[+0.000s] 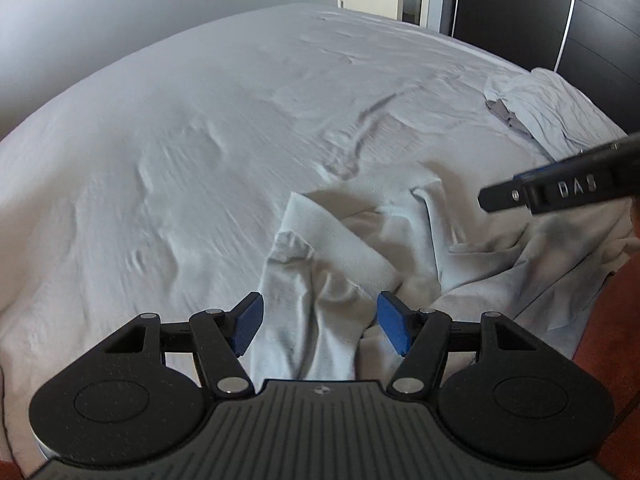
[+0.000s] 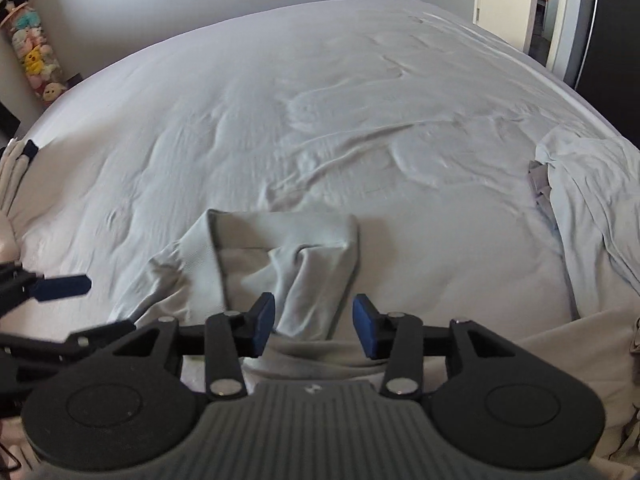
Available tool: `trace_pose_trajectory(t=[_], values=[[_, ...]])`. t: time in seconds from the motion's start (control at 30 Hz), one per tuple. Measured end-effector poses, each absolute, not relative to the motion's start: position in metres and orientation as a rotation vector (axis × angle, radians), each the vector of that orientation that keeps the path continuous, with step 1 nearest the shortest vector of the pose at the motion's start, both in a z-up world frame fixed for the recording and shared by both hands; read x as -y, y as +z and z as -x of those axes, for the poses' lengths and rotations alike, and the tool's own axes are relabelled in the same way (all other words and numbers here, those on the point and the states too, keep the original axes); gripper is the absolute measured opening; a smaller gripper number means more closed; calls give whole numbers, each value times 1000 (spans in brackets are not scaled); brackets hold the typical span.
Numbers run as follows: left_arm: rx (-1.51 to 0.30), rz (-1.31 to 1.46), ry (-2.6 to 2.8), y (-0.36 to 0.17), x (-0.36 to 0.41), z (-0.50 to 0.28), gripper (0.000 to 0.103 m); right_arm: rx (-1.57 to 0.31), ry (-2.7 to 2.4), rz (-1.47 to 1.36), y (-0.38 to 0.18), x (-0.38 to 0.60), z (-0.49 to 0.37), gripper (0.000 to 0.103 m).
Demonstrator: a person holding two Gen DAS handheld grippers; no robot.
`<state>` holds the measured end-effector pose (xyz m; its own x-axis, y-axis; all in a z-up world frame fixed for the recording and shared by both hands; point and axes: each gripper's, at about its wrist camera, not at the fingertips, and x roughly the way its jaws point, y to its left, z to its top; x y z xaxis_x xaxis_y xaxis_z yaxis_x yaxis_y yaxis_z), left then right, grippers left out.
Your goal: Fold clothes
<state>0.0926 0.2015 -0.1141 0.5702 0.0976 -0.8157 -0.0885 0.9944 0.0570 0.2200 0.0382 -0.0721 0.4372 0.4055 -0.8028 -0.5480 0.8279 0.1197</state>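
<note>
Pale garment (image 2: 288,264) rumpled at bed (image 1: 160,160) near edge, wide bare sheet beyond

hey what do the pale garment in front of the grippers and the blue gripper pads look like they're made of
Pale grey garment: soft matte knit, probably cotton jersey; it creases limply. Blue gripper pads: ridged, matte, likely rubber or printed plastic.

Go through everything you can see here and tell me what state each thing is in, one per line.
Left tongs: open, over the garment, gripping nothing.
Right tongs: open, over the garment, nothing pinched.
Pale garment: rumpled and partly folded over itself at the near edge of the bed.
Second pile of clothes: crumpled, unfolded, off to the right.
Bed sheet: spread out, wrinkled.
</note>
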Motion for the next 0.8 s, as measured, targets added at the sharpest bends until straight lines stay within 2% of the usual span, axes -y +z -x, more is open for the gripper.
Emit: trace_pose_trajectory(t=[0.27,0.5,0.53,0.57,0.63,0.7,0.8], values=[[-1050,-66,118,-154,-199,-112,75,-1087,557,110,-117,-50,-264,60],[-1042,-74,116,-165,-193,-114,74,-1123,558,82,-137,-59,-274,60],[-1040,-60,129,-165,-196,-115,63,-1113,567,88,-136,-61,-273,51],[-1031,-54,149,-163,-198,-116,54,-1104,582,87,-135,-61,-272,32],[-1011,-48,174,-157,-204,-113,21,-1086,602,84,-130,-63,-270,10],[-978,13,191,-147,-217,-105,13,-1041,605,118,-121,-67,-267,5],[-918,71,277,-126,-242,-87,10,-968,637,148,-104,-75,-258,4]])
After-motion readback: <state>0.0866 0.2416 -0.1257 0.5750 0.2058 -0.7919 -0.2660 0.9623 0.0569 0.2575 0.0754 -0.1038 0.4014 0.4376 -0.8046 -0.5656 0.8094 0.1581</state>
